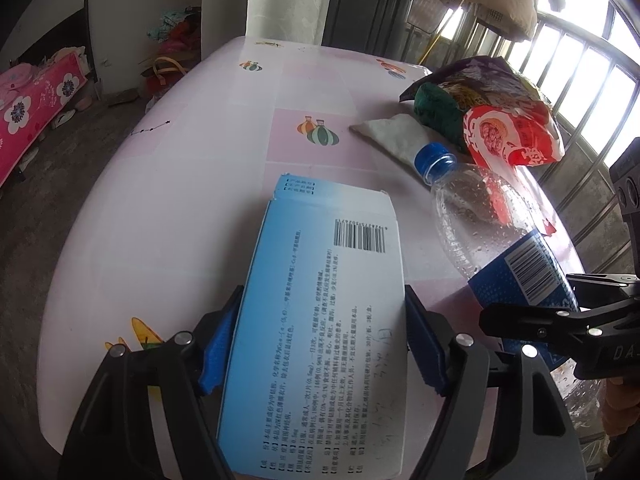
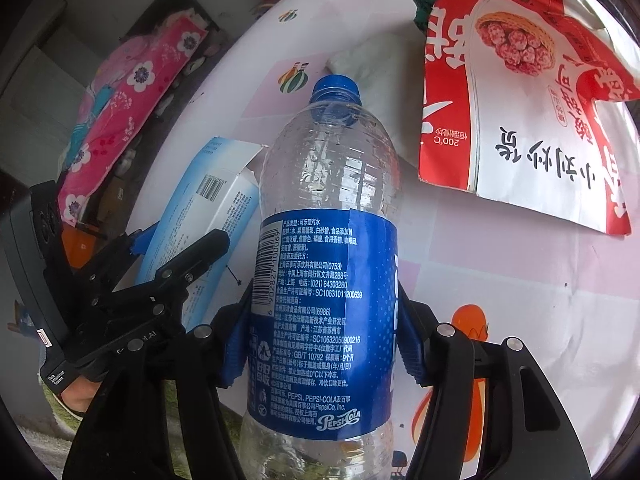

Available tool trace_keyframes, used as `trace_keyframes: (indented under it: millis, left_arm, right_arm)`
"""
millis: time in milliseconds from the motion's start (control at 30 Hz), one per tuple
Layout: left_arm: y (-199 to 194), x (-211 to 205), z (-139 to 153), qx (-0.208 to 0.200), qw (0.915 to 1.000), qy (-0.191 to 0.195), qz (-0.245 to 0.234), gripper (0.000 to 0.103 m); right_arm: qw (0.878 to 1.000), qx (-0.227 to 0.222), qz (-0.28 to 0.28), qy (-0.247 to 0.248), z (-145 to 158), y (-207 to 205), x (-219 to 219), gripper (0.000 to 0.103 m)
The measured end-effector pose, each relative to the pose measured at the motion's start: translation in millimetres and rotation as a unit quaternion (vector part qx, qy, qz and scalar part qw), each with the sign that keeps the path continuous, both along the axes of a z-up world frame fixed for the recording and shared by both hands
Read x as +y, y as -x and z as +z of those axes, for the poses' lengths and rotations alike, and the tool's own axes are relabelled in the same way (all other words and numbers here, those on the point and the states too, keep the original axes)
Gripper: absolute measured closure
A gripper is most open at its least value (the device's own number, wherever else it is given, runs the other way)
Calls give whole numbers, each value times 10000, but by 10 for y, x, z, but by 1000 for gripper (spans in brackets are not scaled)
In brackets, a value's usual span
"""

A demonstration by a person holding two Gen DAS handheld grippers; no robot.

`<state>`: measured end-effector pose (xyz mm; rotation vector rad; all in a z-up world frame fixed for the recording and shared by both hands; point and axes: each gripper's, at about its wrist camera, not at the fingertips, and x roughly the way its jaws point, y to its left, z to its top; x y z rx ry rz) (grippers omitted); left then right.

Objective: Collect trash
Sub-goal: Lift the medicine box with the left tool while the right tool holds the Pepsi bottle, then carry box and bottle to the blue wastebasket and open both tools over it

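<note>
My left gripper [image 1: 320,300] is shut on a light blue and white medicine box [image 1: 320,320], held over the pink table; the box also shows in the right wrist view [image 2: 208,200]. My right gripper [image 2: 324,300] is shut on an empty clear Pepsi bottle [image 2: 324,240] with a blue label and blue cap; the bottle also shows in the left wrist view [image 1: 492,220]. A red and white snack bag [image 2: 520,100] lies on the table beyond the bottle, with a crumpled white tissue [image 1: 396,136] beside it.
The round table [image 1: 180,200] has a pink and white cloth with balloon prints. A purple and green snack bag [image 1: 460,84] lies behind the red one. A bed with a pink floral cover [image 1: 36,104] stands left. A barred window [image 1: 580,80] is at right.
</note>
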<state>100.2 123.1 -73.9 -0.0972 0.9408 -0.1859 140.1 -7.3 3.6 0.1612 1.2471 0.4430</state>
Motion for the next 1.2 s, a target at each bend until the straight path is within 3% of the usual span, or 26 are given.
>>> trace_keyframes:
  millis: [933, 1200]
  left_arm:
    - [101, 174, 120, -248, 9993, 236, 147, 31]
    - [201, 216, 308, -494, 9983, 247, 177, 31]
  right_arm:
    - [9995, -118, 41, -275, 43, 42, -110, 47]
    - [9982, -265, 91, -532, 142, 100, -267, 47]
